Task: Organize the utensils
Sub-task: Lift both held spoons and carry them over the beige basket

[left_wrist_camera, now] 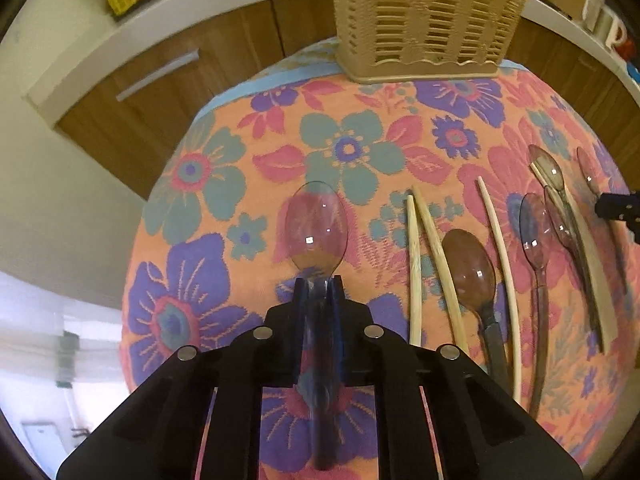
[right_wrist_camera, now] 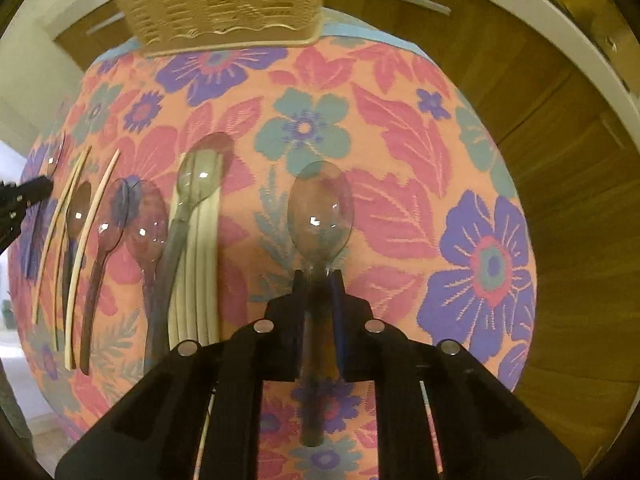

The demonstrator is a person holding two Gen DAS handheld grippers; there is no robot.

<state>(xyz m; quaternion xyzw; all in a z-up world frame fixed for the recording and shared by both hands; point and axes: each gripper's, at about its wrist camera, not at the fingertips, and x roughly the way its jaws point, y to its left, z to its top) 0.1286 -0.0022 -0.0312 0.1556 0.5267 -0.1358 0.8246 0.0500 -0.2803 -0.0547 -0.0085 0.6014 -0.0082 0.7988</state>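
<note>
Spoons are gripped one per tool: your left gripper (left_wrist_camera: 318,284) is clenched on the neck of a clear spoon (left_wrist_camera: 316,226), your right gripper (right_wrist_camera: 318,278) likewise on a second spoon (right_wrist_camera: 320,212), both bowls forward over the floral cloth (left_wrist_camera: 352,148). Carry each to the slatted basket (left_wrist_camera: 424,20) at the far edge, tip it handle down and let go only once it is inside the rim. Whether the basket holds anything cannot be told; more spoons and chopsticks (left_wrist_camera: 416,264) lie on the cloth.

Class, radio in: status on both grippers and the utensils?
Left gripper shut on a clear spoon. Right gripper shut on another spoon. Basket ahead, path clear.
</note>
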